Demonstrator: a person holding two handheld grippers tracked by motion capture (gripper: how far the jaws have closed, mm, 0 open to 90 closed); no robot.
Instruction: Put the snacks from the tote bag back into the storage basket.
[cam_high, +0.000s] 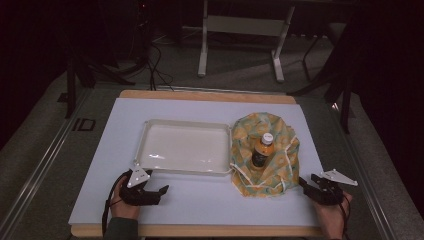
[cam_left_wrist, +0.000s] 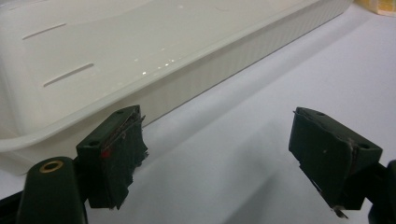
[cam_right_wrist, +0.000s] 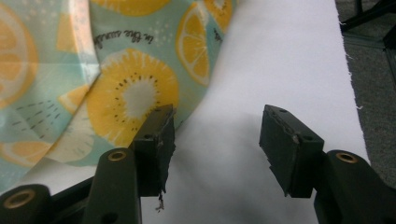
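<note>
An orange drink bottle (cam_high: 261, 150) with a white cap and dark label stands in the middle of a crumpled citrus-print cloth (cam_high: 267, 155) with white drawstrings, right of centre on the white mat. The cloth (cam_right_wrist: 93, 70) shows lemon and kiwi slices in the right gripper view. My right gripper (cam_high: 306, 184) rests near the front right corner, just right of the cloth, jaws open with bare mat between them (cam_right_wrist: 215, 140). Low at the front left my left gripper (cam_high: 159, 192) also stands open and holds nothing (cam_left_wrist: 217, 158), just in front of the white tray (cam_left_wrist: 154, 60).
The white plastic tray (cam_high: 150, 131) lies left of the cloth, nothing in it. The white mat (cam_high: 210, 200) covers a wooden board whose edges show at front and back. Beyond the table stand a white frame and cables on the floor.
</note>
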